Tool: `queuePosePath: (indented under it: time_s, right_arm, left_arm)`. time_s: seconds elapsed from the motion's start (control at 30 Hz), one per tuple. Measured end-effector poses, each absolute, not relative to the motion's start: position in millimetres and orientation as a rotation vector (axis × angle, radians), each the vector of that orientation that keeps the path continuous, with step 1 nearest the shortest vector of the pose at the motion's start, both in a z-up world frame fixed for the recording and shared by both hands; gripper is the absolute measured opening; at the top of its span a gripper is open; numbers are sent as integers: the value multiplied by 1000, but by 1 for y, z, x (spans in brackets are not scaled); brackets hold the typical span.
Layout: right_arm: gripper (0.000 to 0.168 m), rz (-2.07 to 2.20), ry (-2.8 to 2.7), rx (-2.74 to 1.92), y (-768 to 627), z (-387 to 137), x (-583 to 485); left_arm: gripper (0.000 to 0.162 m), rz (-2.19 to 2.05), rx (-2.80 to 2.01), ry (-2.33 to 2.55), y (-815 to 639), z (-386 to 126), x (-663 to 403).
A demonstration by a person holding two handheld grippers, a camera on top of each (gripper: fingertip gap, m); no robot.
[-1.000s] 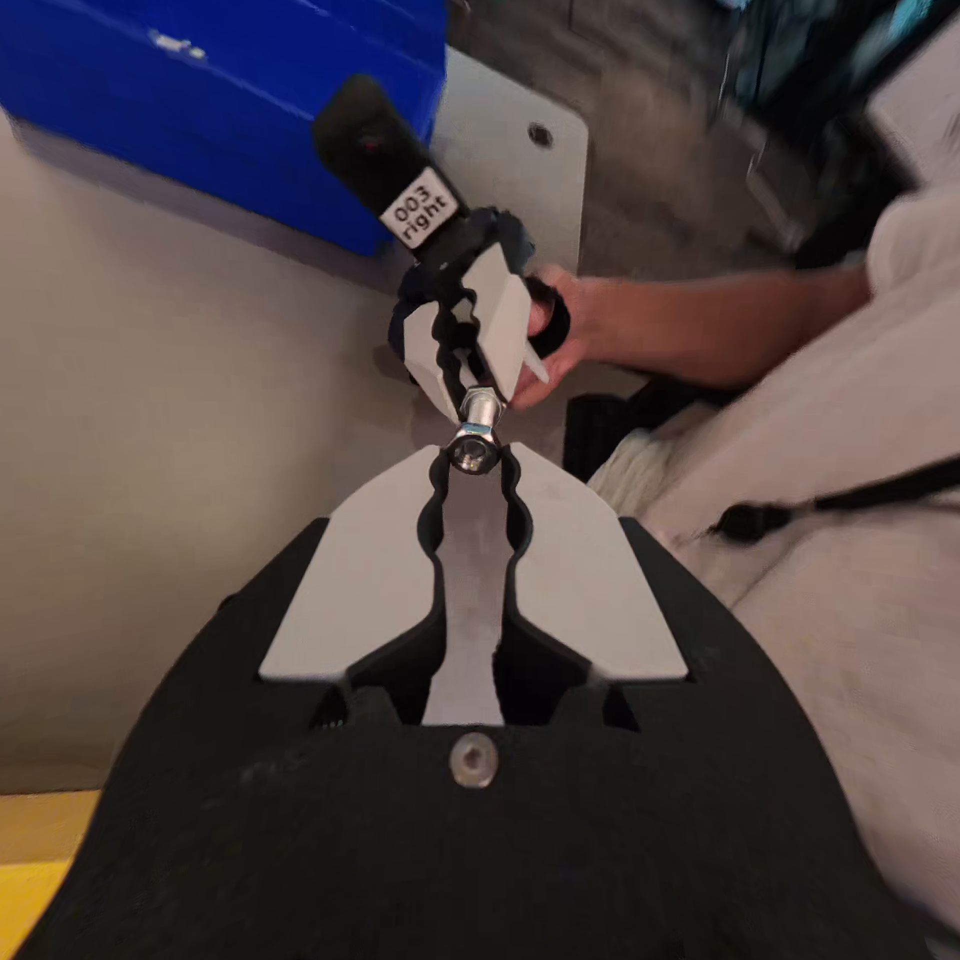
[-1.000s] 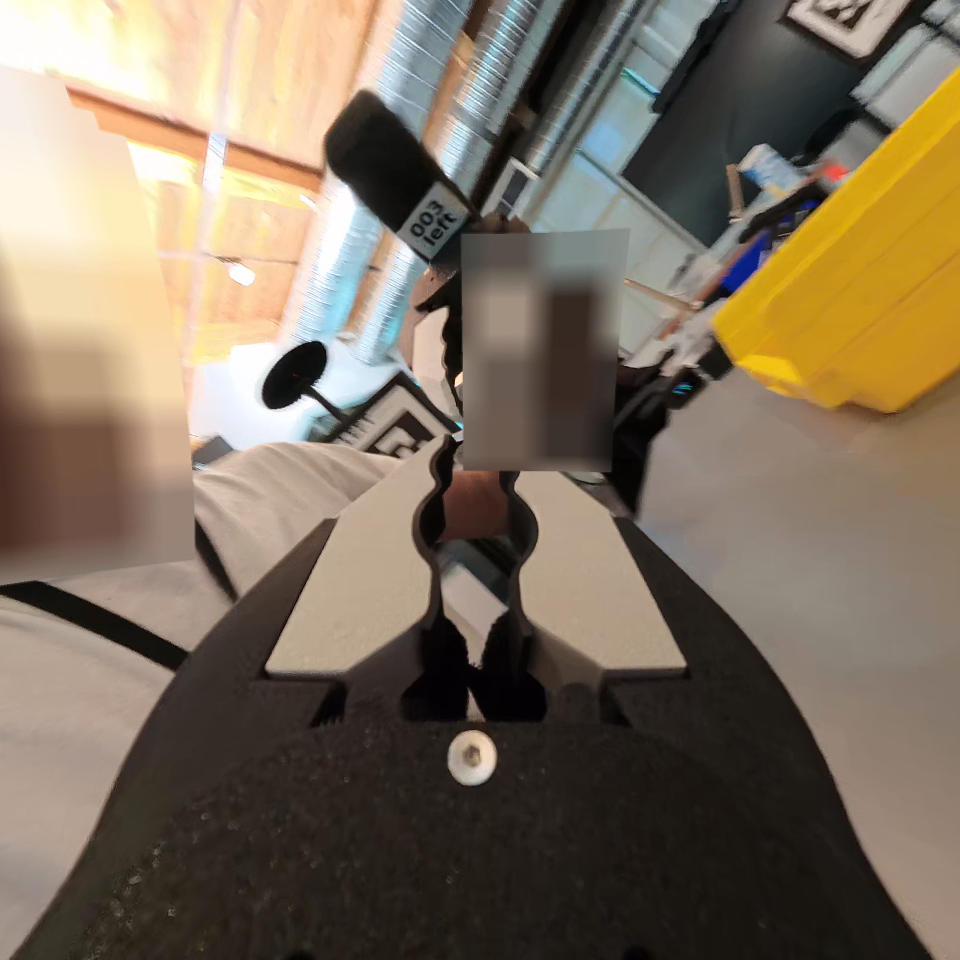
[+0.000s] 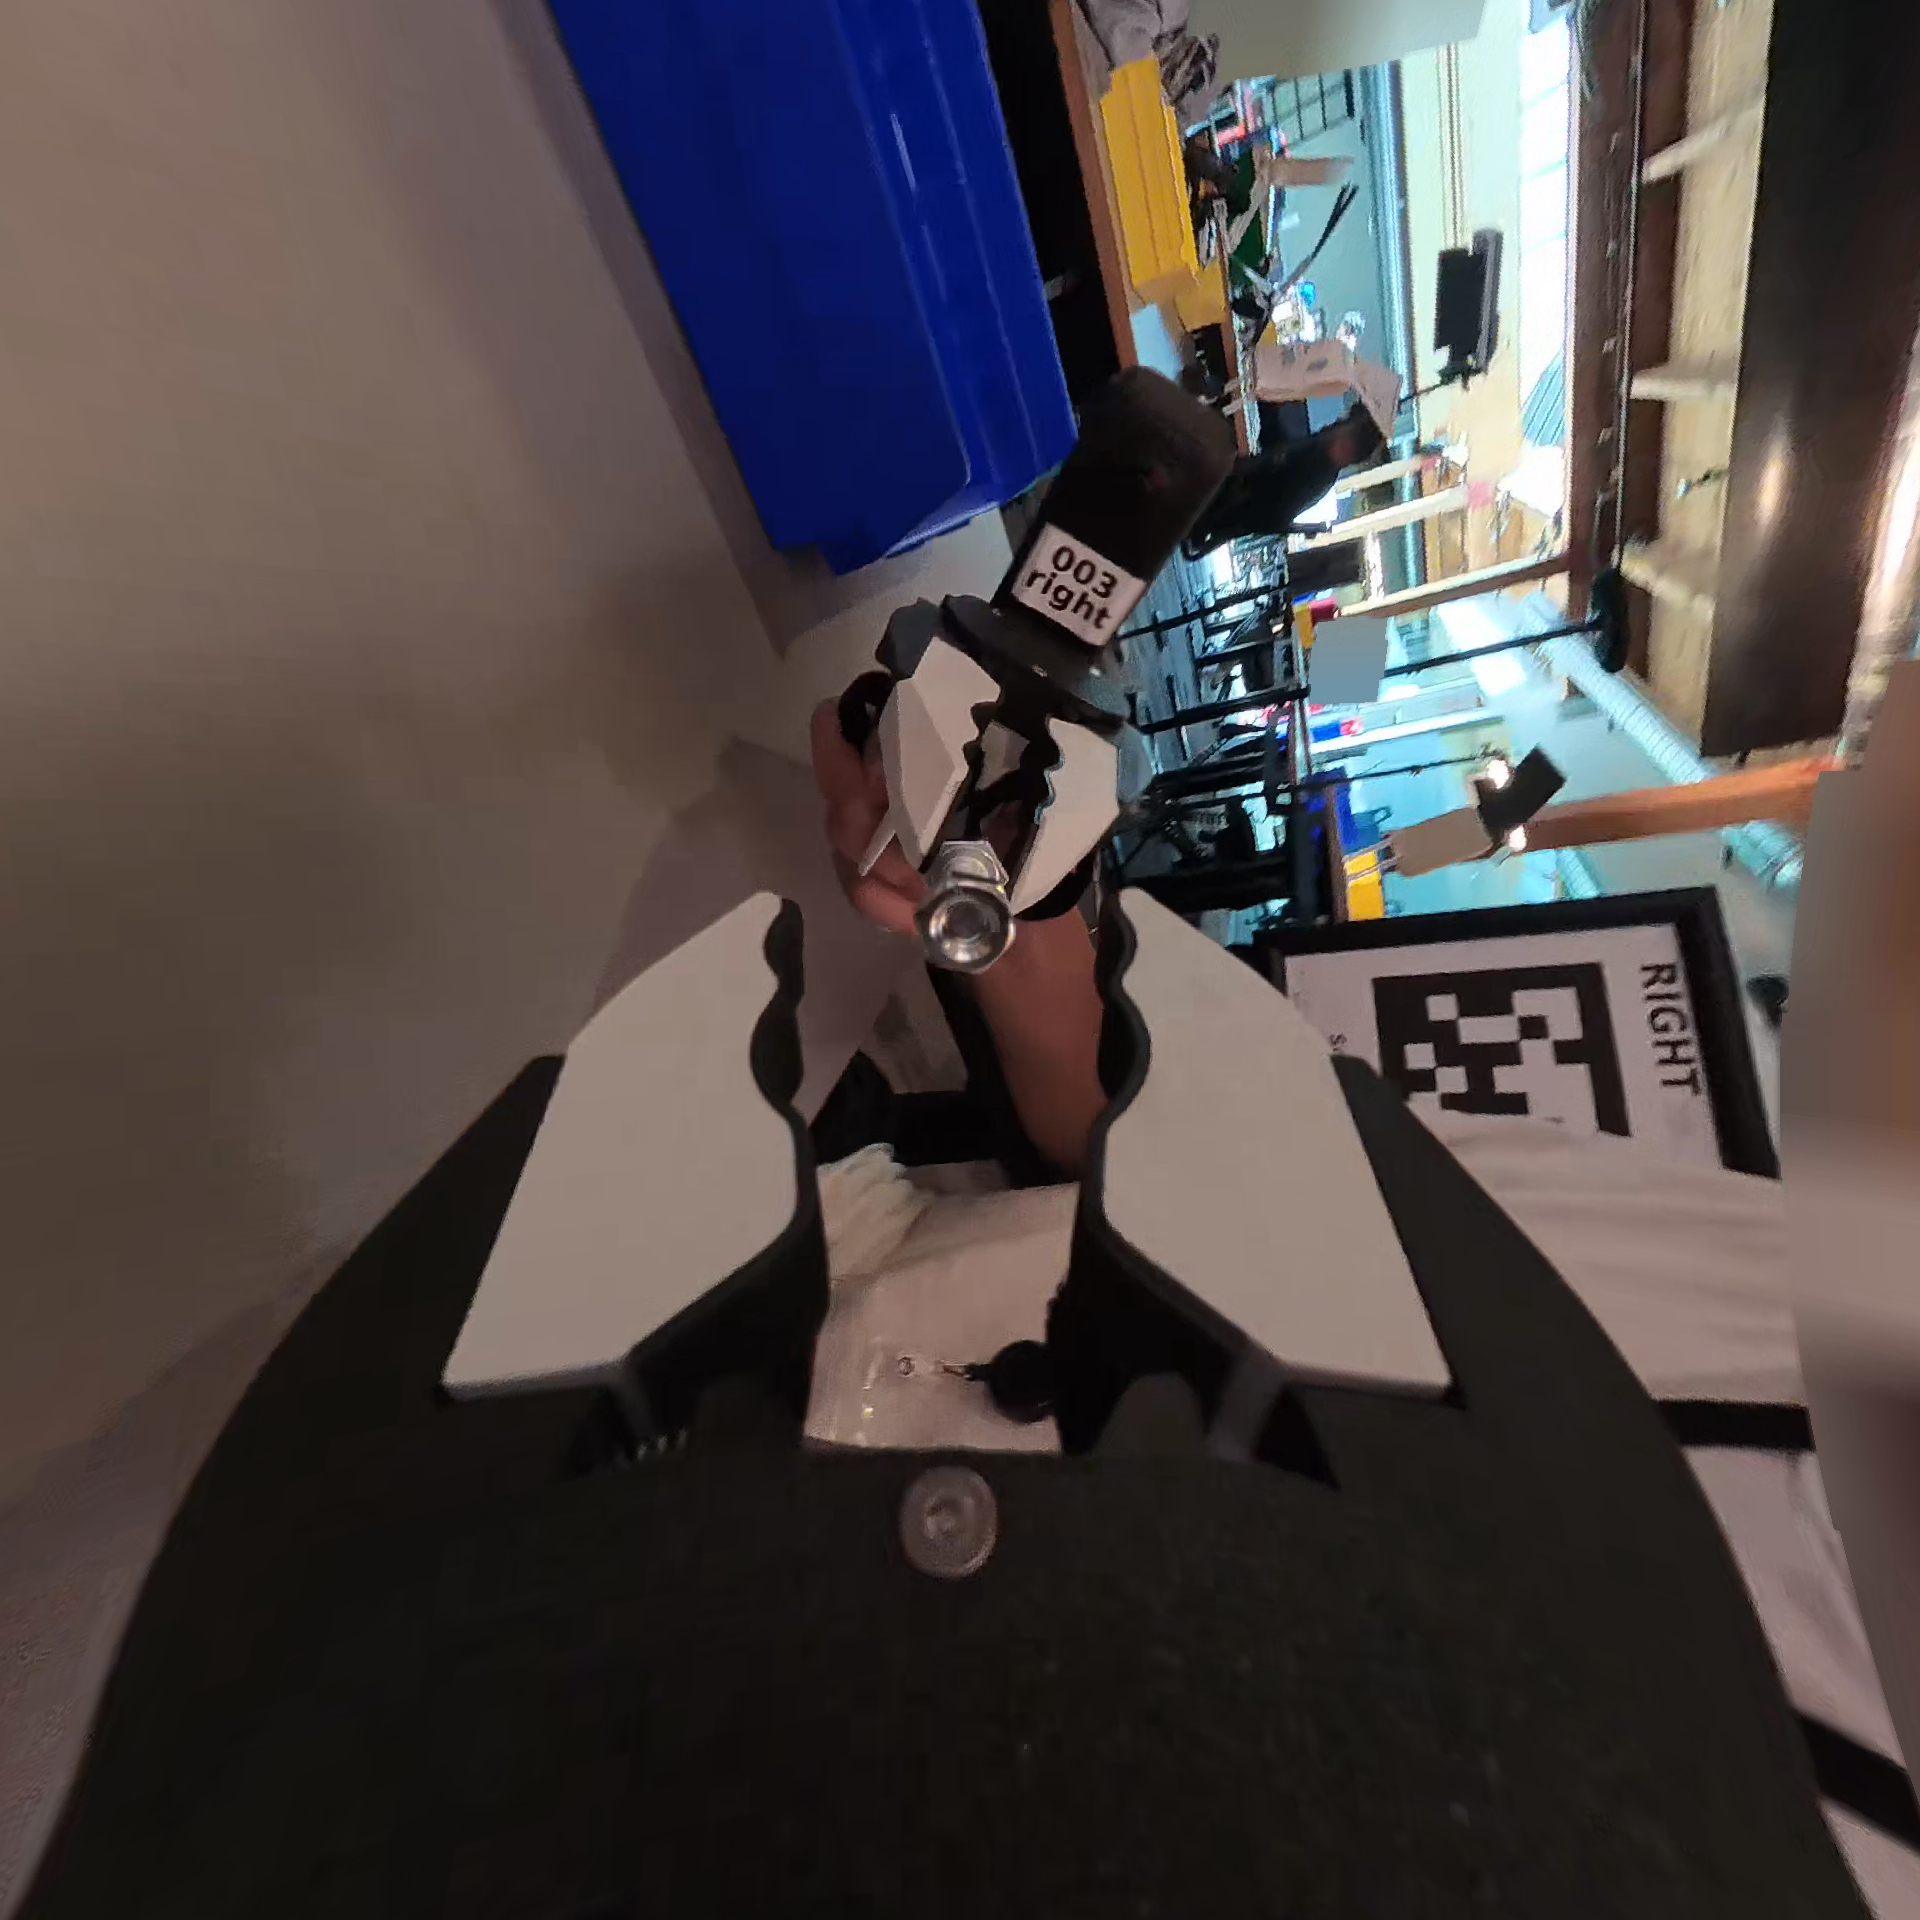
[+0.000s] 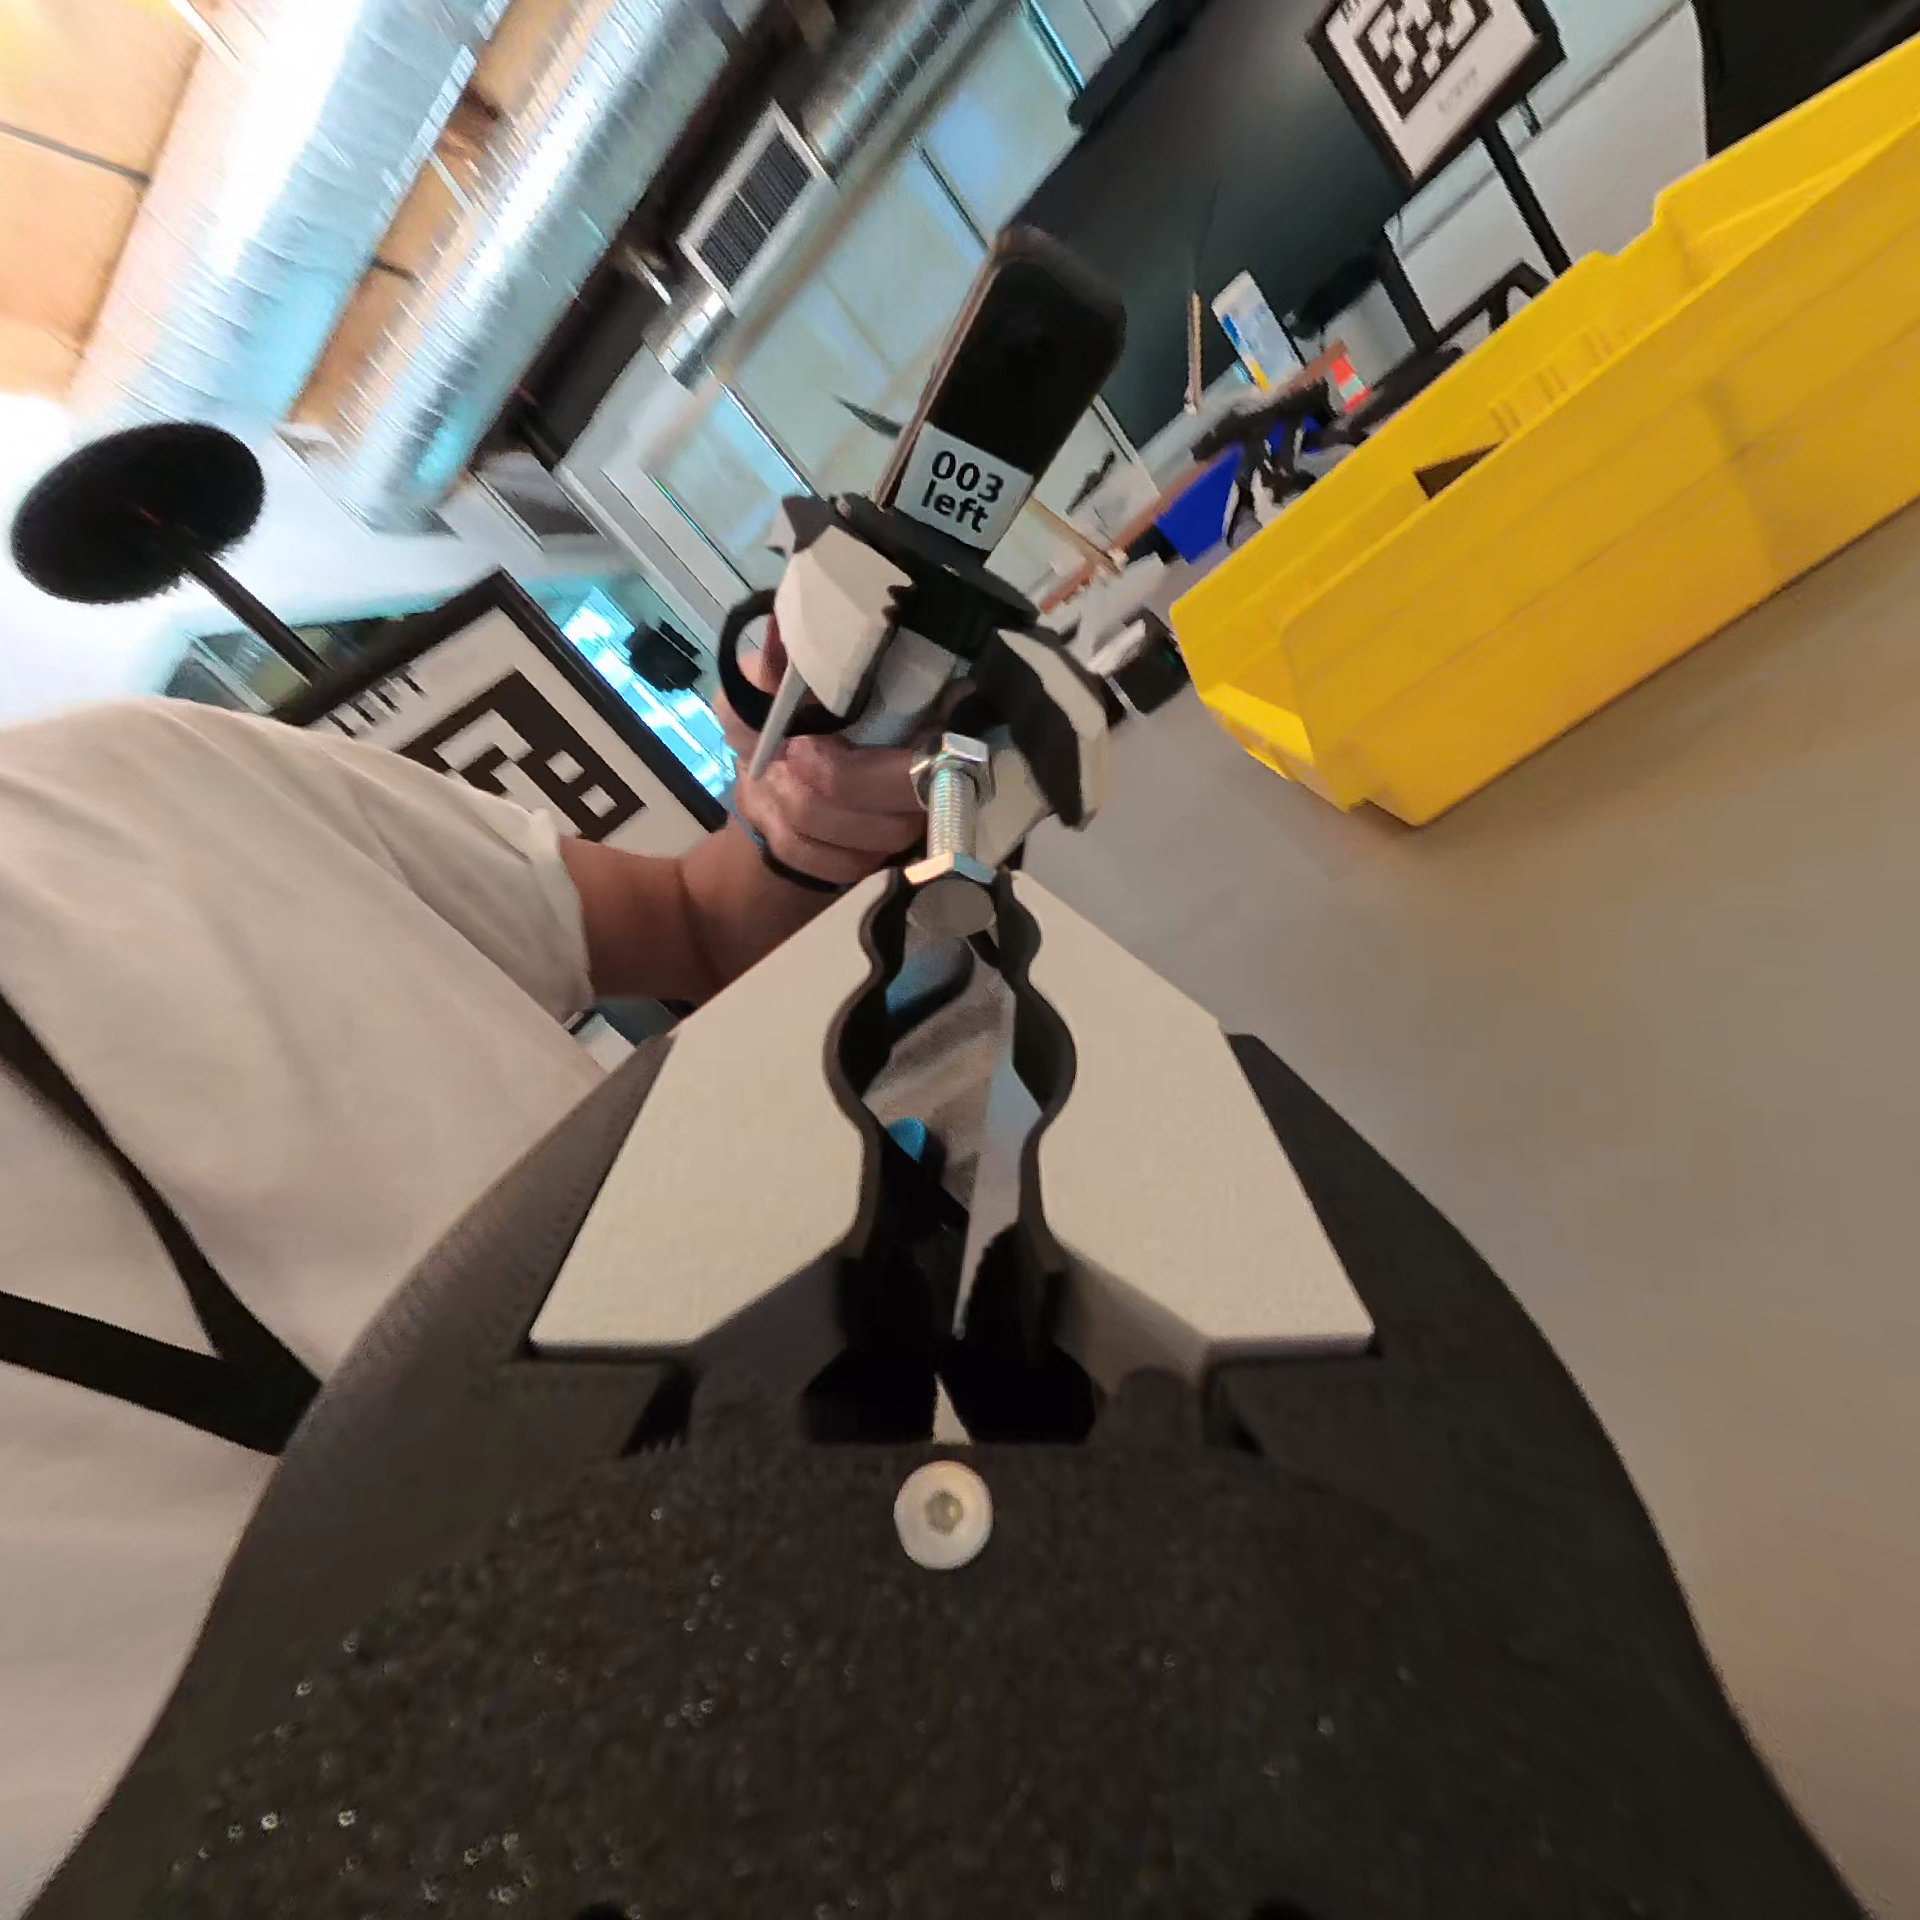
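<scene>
Between the right gripper (image 4: pixel 940 914) tips, a bolt (image 4: pixel 951 842); left gripper (image 3: pixel 945 997) spread.

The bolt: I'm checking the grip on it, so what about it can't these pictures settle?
- Left wrist view: the bolt points end-on out of the right tongs, so its thread length is unreadable.
- Right wrist view: the nut overlaps a finger of the open left tongs; I cannot tell whether they touch.
- Right wrist view: the bolt head's underside is hidden between the right tongs' tips.

Silver bolt (image 4: pixel 948 831) with nut (image 4: pixel 961 750), head pinched in right tongs (image 4: pixel 948 906).
</scene>
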State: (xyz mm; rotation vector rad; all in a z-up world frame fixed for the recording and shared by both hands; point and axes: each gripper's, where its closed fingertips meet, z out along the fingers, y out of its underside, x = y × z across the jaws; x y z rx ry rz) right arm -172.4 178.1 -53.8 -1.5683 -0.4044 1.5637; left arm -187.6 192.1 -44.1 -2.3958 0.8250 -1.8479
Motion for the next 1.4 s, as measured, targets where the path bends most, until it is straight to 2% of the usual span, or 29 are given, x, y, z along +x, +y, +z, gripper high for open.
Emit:
queuePosePath:
  time_s: [0.23, 0.33, 0.47, 0.53, 0.63, 0.77, 0.93, 1.13, 1.2, 1.27, 1.33, 1.4]
  right_arm:
    - [16, 1519, -440, -1625, 178, -63, -179]
    - [16, 1529, -434, -1618, 178, -62, -179]
    - [16, 1524, -435, -1625, 178, -63, -179]
    - [16, 1525, -433, -1634, 179, -65, -179]
    - [16, 1571, -410, -1614, 178, -61, -178]
    - [16, 1664, -356, -1581, 178, -56, -176]
    - [16, 1827, -261, -1530, 178, -52, -175]
    - [16, 1901, -191, -1482, 181, -48, -167]
    - [16, 1895, -197, -1480, 181, -48, -167]
    - [16, 1882, -199, -1482, 182, -47, -165]
    - [16, 1823, -208, -1512, 184, -51, -163]
    - [16, 1773, -235, -1515, 184, -49, -161]
  left_arm:
    - [48, -1812, -2509, 723, 191, -56, -194]
    - [35, -1792, -2540, 730, 190, -59, -197]
    - [28, -1815, -2537, 770, 185, -59, -197]
    - [17, -1821, -2514, 826, 184, -58, -196]
    - [16, -1808, -2433, 964, 182, -56, -196]
    - [17, -1660, -2155, 1345, 180, -54, -196]
    - [17, -1161, -1537, 1845, 184, -51, -194]
    - [17, -554, -892, 2006, 192, -48, -185]
    - [18, -479, -856, 1981, 195, -46, -184]
    - [43, -546, -988, 1930, 200, -41, -185]
    - [56, -742, -1206, 1848, 204, -35, -189]
    - [51, -989, -1454, 1694, 207, -28, -192]
